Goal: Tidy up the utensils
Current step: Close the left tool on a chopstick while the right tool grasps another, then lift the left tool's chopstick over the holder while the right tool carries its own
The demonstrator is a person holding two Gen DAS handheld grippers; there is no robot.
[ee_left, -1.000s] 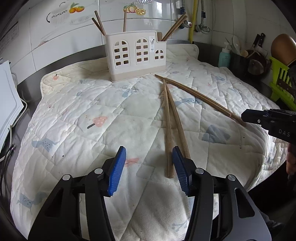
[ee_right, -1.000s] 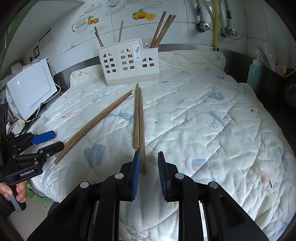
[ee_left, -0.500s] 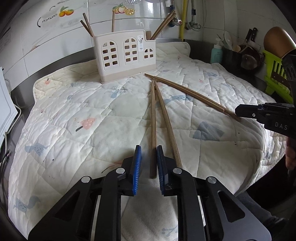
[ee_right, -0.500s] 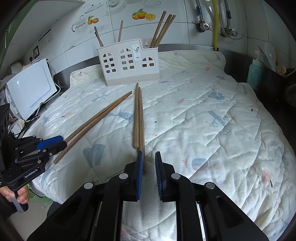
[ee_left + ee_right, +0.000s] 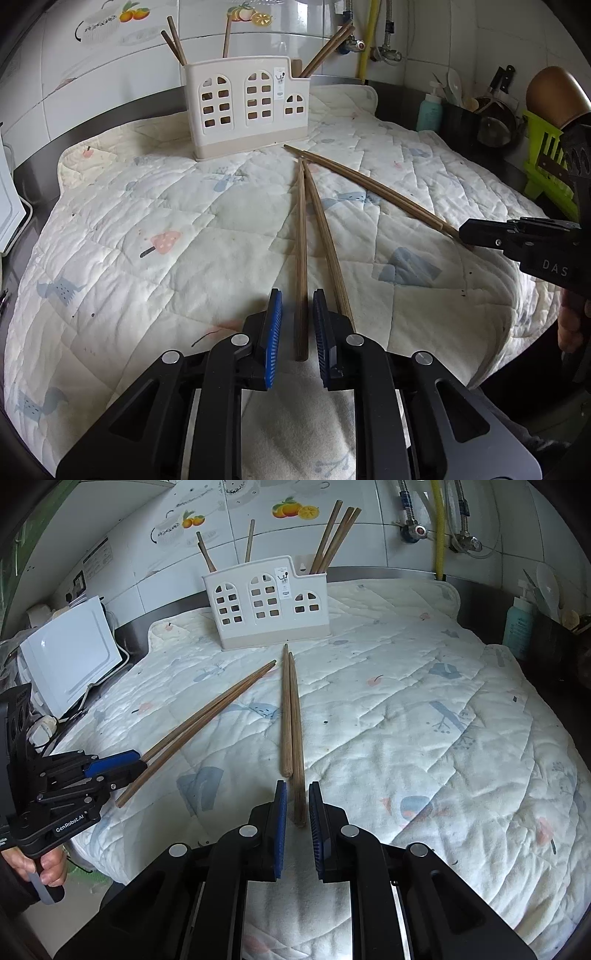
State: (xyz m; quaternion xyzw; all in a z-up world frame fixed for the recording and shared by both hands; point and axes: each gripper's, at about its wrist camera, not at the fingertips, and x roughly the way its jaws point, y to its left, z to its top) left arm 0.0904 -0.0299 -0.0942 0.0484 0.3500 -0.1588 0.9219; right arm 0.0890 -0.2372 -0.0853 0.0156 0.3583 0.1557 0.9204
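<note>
Several long wooden chopsticks lie on a quilted cloth (image 5: pixel 147 229). In the left wrist view my left gripper (image 5: pixel 297 306) has its blue pads narrowly apart around the near end of one chopstick (image 5: pixel 301 251); its partner (image 5: pixel 327 243) lies just right of the jaws. In the right wrist view my right gripper (image 5: pixel 297 794) straddles the near end of one chopstick (image 5: pixel 297 746), pads narrowly apart, with its partner (image 5: pixel 284 716) beside it. Neither pad visibly touches wood. A white utensil holder (image 5: pixel 246 107) stands at the back, with chopsticks upright in it; it also shows in the right wrist view (image 5: pixel 266 603).
A white appliance (image 5: pixel 70 653) stands at the left edge. A teal bottle (image 5: pixel 429 112), dark pots and a green rack (image 5: pixel 546 166) crowd the right side. The tiled wall with pipes runs behind the holder. The cloth's front edge hangs off the counter.
My left gripper narrowed from wide open and shifted right onto a chopstick's near end. My right gripper crept forward along its chopstick, jaws staying narrow.
</note>
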